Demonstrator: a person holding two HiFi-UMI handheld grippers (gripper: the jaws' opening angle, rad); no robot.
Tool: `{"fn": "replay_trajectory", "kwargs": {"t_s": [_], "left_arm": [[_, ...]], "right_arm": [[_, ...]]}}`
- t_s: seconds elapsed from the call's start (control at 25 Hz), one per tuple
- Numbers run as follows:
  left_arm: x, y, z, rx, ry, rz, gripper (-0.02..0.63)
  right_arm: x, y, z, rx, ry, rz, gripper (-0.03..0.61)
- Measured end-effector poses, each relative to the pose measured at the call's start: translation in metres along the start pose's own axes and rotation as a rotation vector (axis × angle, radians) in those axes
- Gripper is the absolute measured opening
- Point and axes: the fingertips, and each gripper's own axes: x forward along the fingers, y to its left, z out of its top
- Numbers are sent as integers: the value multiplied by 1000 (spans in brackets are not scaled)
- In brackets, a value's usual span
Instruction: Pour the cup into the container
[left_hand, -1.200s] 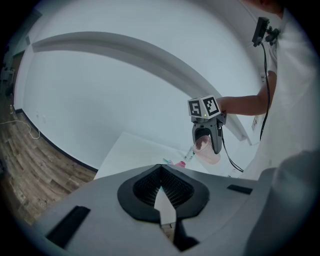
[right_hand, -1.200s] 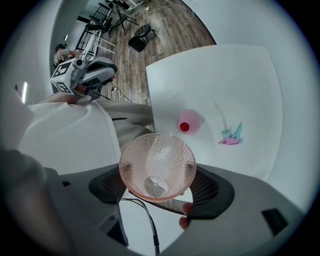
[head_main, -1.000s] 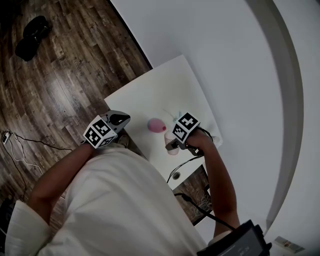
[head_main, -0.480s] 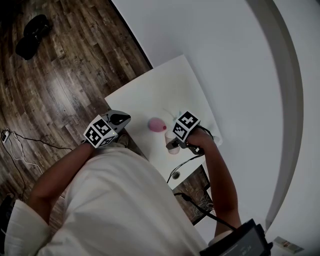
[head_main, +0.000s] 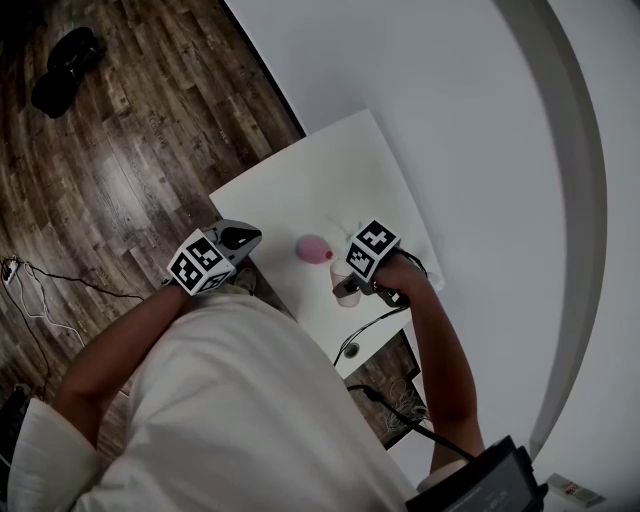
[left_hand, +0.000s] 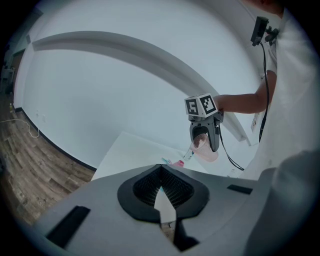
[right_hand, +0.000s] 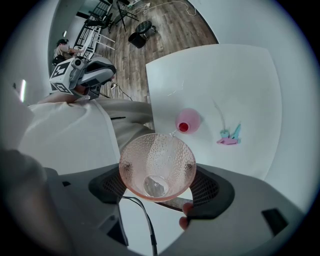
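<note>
Head view: my left gripper (head_main: 238, 240) hangs at the white table's (head_main: 300, 180) edge, and my right gripper (head_main: 347, 288) is just beside the pink container (head_main: 314, 249). Left gripper view: its jaws are pressed together, with nothing between them. Right gripper view: its jaws clamp a dimpled pink cup (right_hand: 157, 165), which is tipped toward the container's mouth.

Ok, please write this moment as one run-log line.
phase: pouring | right gripper: shut on pink dimpled plastic cup, tilted toward pink round container | left gripper: shut, empty
</note>
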Motion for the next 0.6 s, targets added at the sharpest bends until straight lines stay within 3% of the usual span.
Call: {"fn": "replay_trajectory", "kwargs": {"t_s": [0.6], "left_arm": [[1, 1, -2, -6, -3, 2, 11]], "right_arm": [[1, 1, 0, -6, 18, 3, 373]]}}
